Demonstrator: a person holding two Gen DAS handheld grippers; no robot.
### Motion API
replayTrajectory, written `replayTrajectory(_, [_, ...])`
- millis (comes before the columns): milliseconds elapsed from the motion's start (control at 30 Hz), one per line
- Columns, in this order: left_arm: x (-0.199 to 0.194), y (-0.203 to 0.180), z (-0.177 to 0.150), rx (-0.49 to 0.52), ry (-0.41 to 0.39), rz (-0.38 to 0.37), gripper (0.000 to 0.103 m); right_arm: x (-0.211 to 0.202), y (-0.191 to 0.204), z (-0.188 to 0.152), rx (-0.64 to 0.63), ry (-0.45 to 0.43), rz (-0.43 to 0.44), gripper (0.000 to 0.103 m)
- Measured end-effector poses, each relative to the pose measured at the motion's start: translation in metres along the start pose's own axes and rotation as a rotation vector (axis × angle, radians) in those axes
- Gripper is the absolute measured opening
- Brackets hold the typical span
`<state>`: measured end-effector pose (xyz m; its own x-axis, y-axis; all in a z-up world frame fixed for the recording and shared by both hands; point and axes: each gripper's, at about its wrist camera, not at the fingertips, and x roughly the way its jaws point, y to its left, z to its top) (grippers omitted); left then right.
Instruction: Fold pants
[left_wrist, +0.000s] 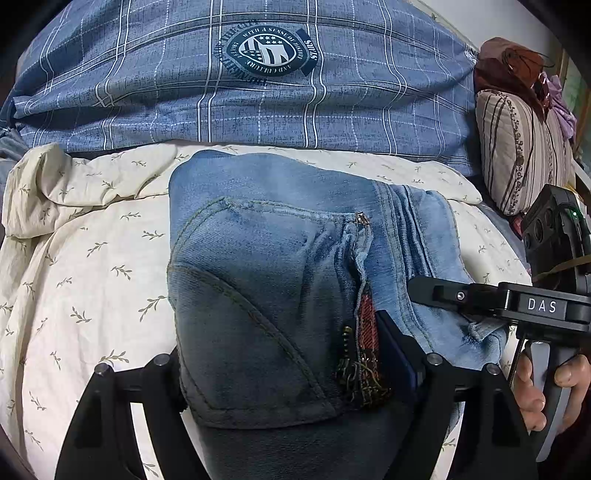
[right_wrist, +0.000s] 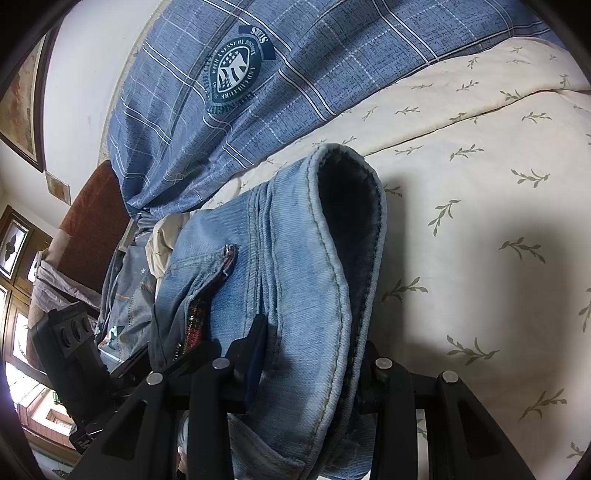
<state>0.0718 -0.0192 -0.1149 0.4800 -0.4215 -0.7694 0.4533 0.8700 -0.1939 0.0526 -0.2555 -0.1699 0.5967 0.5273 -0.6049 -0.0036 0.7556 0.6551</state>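
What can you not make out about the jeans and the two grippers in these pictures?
- Left wrist view: whether the left gripper actually presses the jeans; denim covers its pads.
- Right wrist view: one finger of the right gripper, hidden behind the hanging denim.
- Both views: the jeans' near end, cut off by the bottom edge.

In your left wrist view the pants (left_wrist: 273, 280) lie at centre frame on the sheet (left_wrist: 92, 258), their near end between the left gripper (left_wrist: 291, 373) fingers. Behind them, across the top, sits the quilt (left_wrist: 221, 92) — a pillow (left_wrist: 517, 147) at upper right. The right gripper (left_wrist: 417, 291) enters from the right edge, over the pants' right side.
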Motion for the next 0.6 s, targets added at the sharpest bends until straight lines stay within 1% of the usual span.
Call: replayTrajectory(600, [0.0011, 0.0017, -0.0012, -0.006, 0.004, 0.004, 0.087, 0.0002, -0.0025, -0.0012, 0.005, 0.004, 0.003, 0.039])
